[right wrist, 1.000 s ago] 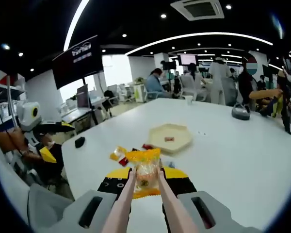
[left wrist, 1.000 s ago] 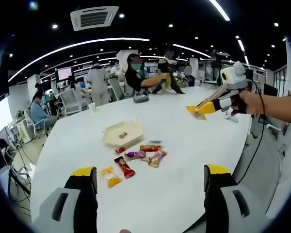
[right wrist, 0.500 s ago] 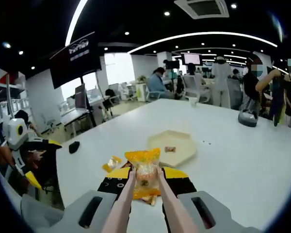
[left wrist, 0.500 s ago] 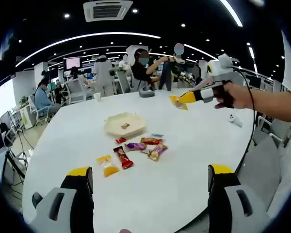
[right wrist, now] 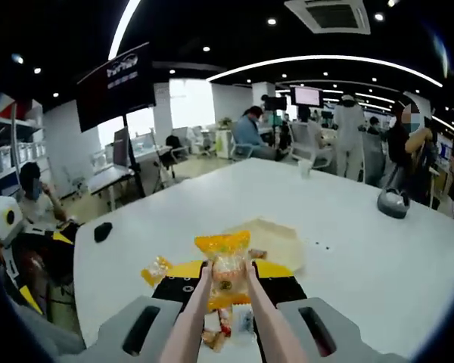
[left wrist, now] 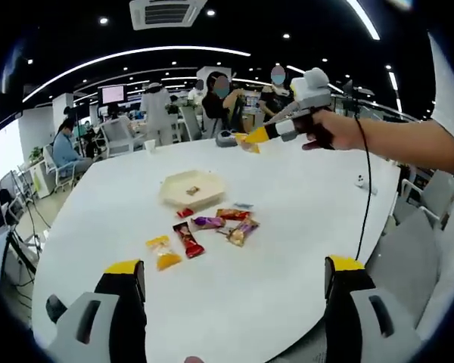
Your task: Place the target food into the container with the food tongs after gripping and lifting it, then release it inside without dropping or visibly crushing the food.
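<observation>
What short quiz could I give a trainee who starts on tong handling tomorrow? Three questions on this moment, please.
1. True or false: the orange snack packet is pinched between the food tongs that the right gripper holds.
2. What lies inside the hexagonal tray on the white table?
A. nothing
B. one small wrapped snack
C. a cup
3. Fill in: in the left gripper view, the left gripper's jaws stand ____ with nothing between them.

Key:
1. True.
2. B; the other wrapped snacks lie loose on the table beside the tray.
3. Apart (open).
</observation>
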### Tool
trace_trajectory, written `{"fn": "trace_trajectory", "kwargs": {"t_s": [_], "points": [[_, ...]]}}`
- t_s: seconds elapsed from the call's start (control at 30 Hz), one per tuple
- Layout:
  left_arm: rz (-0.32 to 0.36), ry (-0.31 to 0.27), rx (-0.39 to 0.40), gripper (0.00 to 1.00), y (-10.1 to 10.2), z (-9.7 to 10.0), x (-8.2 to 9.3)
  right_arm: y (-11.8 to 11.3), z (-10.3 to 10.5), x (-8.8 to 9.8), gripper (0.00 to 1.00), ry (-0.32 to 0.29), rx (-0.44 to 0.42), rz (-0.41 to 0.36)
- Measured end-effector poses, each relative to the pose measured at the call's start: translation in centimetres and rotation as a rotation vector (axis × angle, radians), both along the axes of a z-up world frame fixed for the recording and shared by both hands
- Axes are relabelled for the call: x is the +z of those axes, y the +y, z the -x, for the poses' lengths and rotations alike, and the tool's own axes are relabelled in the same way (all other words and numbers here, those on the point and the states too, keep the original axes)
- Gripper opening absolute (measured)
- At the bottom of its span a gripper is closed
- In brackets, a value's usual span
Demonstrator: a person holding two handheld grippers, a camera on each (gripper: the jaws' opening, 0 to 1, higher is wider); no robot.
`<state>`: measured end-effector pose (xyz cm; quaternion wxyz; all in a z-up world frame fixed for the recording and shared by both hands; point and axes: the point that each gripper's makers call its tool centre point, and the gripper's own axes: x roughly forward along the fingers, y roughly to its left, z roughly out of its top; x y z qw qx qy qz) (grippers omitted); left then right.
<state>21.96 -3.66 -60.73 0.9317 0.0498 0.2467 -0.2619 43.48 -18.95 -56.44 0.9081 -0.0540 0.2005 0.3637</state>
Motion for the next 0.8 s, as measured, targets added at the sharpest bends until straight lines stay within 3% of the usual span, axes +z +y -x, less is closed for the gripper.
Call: {"fn": "trace_trajectory", "kwargs": {"t_s": [0.2, 0.37, 0.8], "points": [[0.012, 0.007, 0.028, 0.99, 0.6, -0.1, -0.1, 1.3, -3.3, -0.5, 0.23, 0.025, 0.014, 0.007], [0.002, 0.011, 0.047, 0.99, 1.4, 0.2, -0.1, 2.6, -4.7, -0.4, 0.23, 0.011, 0.033, 0.02], [0.006, 0.023, 0.093, 0.99, 2.2, 0.4, -0.8, 5.2, -6.4, -0.7, 0.23, 0.018, 0.074, 0.08]]}}
